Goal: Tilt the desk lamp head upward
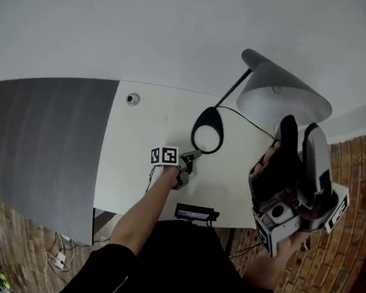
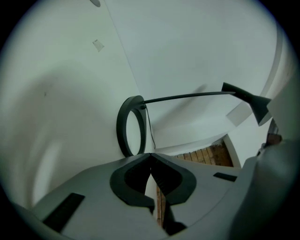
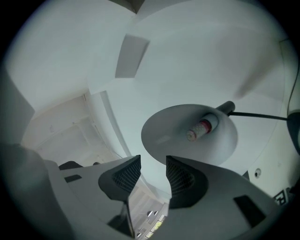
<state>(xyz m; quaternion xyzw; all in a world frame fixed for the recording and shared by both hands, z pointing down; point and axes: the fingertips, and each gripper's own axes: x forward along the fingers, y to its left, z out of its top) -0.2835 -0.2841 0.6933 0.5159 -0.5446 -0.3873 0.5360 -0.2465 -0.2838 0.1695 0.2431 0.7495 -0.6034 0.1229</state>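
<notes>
The desk lamp stands on the white desk (image 1: pixel 142 171). It has a black ring base (image 1: pixel 208 130), a thin black arm (image 1: pixel 233 88) and a grey cone shade (image 1: pixel 284 94) that faces down and toward me. My left gripper (image 1: pixel 189 157) is shut with nothing in it, its tips just in front of the ring base (image 2: pixel 131 126); I cannot tell whether they touch. My right gripper (image 1: pixel 302 129) is raised below the shade's near rim, jaws open and empty. The right gripper view looks up into the shade (image 3: pixel 173 136) at its bulb (image 3: pixel 199 129), beyond the tips (image 3: pixel 153 171).
The lamp's cable (image 1: pixel 250 120) runs from the base toward the right. A small round fitting (image 1: pixel 133 98) sits in the desk near the wall. A dark device (image 1: pixel 196 213) hangs at the desk's front edge. A grey desk section (image 1: pixel 42 142) lies left, a brick-pattern floor (image 1: pixel 359 192) right.
</notes>
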